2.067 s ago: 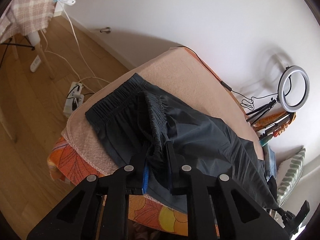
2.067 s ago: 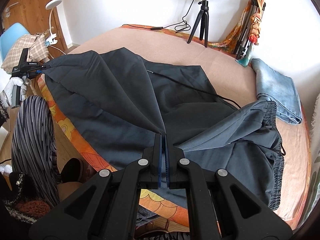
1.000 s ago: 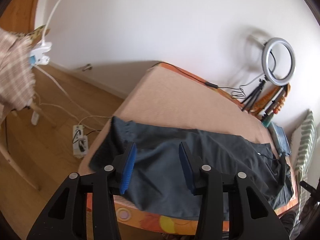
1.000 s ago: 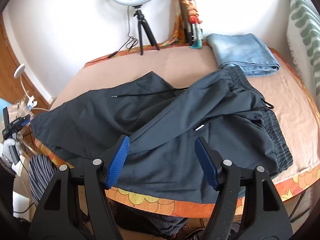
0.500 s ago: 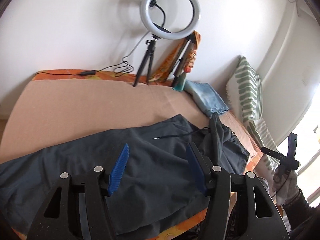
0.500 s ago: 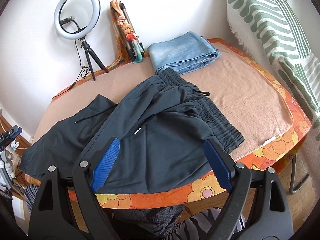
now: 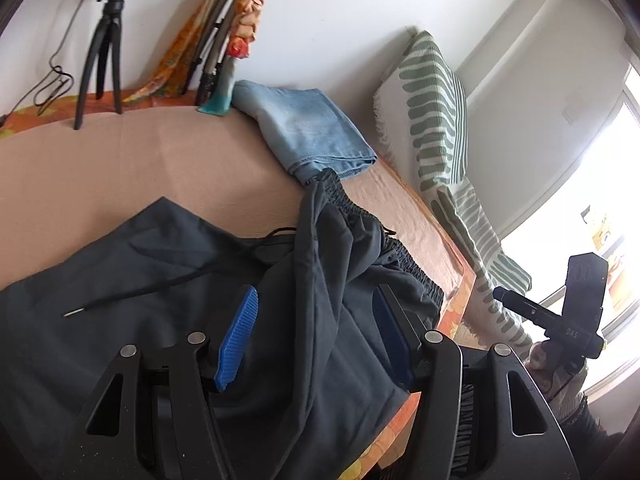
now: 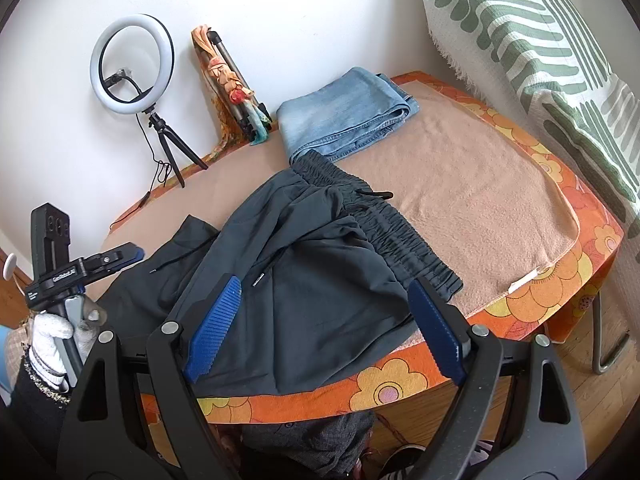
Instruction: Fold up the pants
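On the counter point(image 8: 480, 184), dark pants point(image 8: 304, 280) lie half-folded, waistband bunched; left tongs point(image 7: 316, 336) and right tongs point(image 8: 320, 328) both released, hovering to regrasp.

Both claws, clamped on the dark grey fabric pants point(image 8: 304, 280) 2.1 s ago, now stand with jaws spread: left claw point(image 7: 316, 336), right claw point(image 8: 320, 330). Pants dropped, lying bunched at frame centre. Left view swung toward the elastic waistband point(image 7: 404, 260).
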A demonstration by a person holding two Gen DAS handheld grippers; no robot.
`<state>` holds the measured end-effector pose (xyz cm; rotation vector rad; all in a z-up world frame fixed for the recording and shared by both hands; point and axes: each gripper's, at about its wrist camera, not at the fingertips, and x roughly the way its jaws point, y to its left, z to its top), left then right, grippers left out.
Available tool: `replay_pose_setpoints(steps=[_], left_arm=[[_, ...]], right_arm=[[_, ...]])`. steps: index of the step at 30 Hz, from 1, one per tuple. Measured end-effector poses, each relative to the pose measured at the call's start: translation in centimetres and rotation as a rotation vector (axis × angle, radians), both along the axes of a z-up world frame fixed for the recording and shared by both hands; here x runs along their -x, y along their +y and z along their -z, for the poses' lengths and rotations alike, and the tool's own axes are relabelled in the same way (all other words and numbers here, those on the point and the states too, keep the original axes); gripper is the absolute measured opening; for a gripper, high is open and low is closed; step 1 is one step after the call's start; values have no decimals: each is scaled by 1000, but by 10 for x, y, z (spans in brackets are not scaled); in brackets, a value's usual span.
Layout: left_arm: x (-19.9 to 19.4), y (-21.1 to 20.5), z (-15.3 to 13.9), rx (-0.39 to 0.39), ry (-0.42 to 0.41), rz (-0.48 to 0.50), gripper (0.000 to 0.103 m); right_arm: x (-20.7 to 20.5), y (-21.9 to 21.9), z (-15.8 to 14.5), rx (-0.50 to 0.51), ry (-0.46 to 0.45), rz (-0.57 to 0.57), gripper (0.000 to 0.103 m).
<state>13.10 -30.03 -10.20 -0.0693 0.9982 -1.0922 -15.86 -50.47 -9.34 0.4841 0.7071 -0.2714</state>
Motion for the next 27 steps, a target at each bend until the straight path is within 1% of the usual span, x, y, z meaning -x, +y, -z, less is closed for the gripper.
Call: replay_pose_setpoints(steps=[3, 6, 10, 11, 13, 14, 16, 17, 19, 22, 25, 27], left_arm=[[3, -40, 11, -62, -40, 46, 59], [-5, -66, 25, -94, -16, 55, 59], [-15, -89, 42, -165, -63, 36, 59], [-18, -93, 47, -175, -58, 36, 59], [-22, -101, 57, -170, -42, 44, 59], [-23, -102, 61, -160, -33, 44, 55], [-26, -104, 67, -119, -6, 51, 28], [-26, -106, 69, -98, 4, 58, 7], [-25, -107, 67, -73, -1, 56, 5], [-14, -112, 56, -35, -36, 106, 5], [9, -116, 38, 1, -90, 183, 5], [29, -122, 31, -1, -134, 244, 5]], right_arm=[[-4, -6, 5, -12, 20, -8, 86], [-6, -14, 10, -37, 27, -10, 83], [-8, -24, 17, -84, 23, -5, 81], [-8, -27, 19, -99, 22, -5, 79], [-10, -32, 22, -120, 23, -3, 78], [-12, -34, 23, -125, 24, -1, 77], [-15, -38, 26, -129, 31, 6, 75], [-16, -40, 27, -131, 34, 9, 74], [-19, -45, 30, -143, 37, 15, 74], [-22, -50, 33, -155, 41, 21, 73], [-26, -56, 35, -158, 44, 26, 73], [-28, -60, 35, -174, 37, 26, 73]])
